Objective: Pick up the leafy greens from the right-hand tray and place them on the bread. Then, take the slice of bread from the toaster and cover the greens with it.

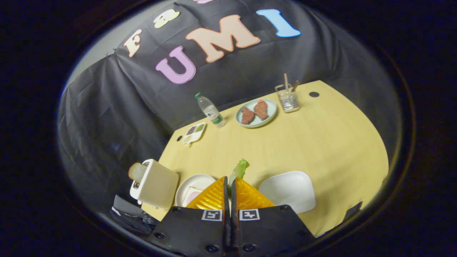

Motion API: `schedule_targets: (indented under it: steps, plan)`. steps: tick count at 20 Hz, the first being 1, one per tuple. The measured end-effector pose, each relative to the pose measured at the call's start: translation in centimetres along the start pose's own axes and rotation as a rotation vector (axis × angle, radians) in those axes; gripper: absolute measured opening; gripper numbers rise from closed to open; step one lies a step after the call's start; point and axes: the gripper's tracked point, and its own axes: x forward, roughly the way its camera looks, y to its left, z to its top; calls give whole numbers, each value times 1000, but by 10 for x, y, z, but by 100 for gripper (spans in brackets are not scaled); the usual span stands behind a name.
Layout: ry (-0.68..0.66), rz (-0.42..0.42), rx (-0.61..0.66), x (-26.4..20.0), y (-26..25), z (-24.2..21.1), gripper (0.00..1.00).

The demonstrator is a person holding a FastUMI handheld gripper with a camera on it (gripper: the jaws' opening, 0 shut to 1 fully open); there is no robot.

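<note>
hand-held gripper (229, 180) clamps greens (239, 170)

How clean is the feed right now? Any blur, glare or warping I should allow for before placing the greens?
Gripper view: strong fisheye warp, the table edge bows; lighting even, shadows soft; the greens clamped between the gripper fingers look sharp; the toaster and its bread slice are slightly soft; no strong glare on the white tray.

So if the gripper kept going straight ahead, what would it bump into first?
Probably nothing soon. The gripper, shut on the greens, points over bare table; the plate of meat lies far beyond, though depth is unclear.
</note>
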Motion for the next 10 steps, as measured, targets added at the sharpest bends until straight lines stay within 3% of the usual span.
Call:
schedule_targets:
  steps: [10]
  plan:
    - [103,178,-10,63,145,-65,3]
